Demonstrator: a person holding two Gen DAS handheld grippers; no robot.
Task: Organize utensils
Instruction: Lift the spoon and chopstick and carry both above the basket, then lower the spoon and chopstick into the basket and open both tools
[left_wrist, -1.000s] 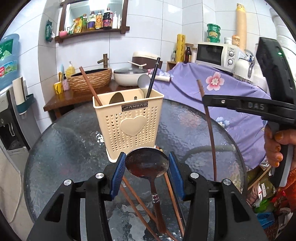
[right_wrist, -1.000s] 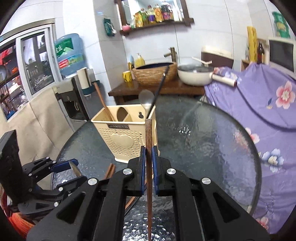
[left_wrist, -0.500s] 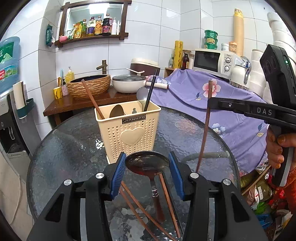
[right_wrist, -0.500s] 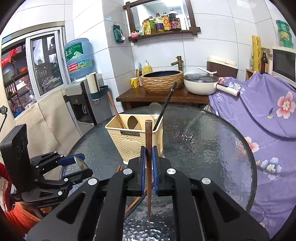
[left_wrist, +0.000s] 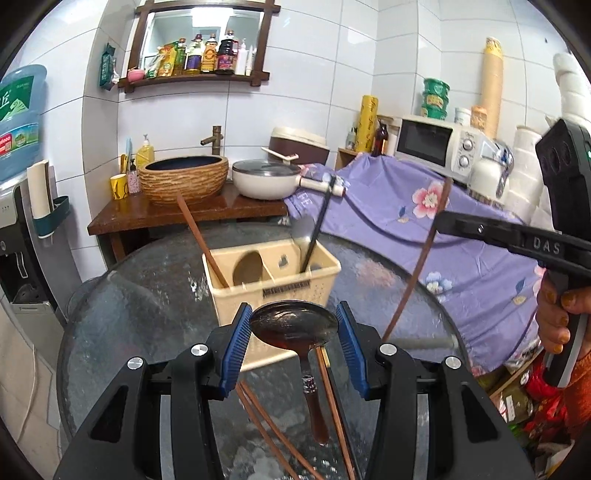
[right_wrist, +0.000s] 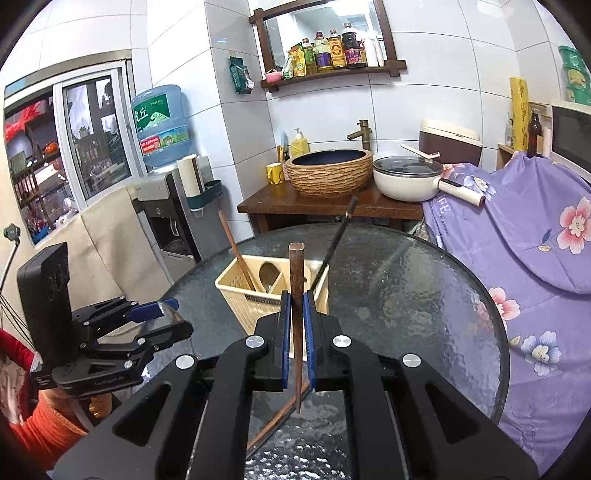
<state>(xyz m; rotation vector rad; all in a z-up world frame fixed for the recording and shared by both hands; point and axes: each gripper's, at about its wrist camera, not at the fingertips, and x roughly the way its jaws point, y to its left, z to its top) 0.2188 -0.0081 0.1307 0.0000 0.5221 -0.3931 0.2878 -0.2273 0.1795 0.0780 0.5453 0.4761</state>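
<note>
Gripping spoon and chopstick, both claws hover near holder rim.

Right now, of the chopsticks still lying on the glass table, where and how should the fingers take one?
Grip a chopstick mid-shaft, coming straight down from above, fingers closing across its width. They lie flat on the table under the left gripper, some crossing, so pick a stretch clear of the others. The shaft is thin, so the fingers probably have to shut nearly fully.
</note>
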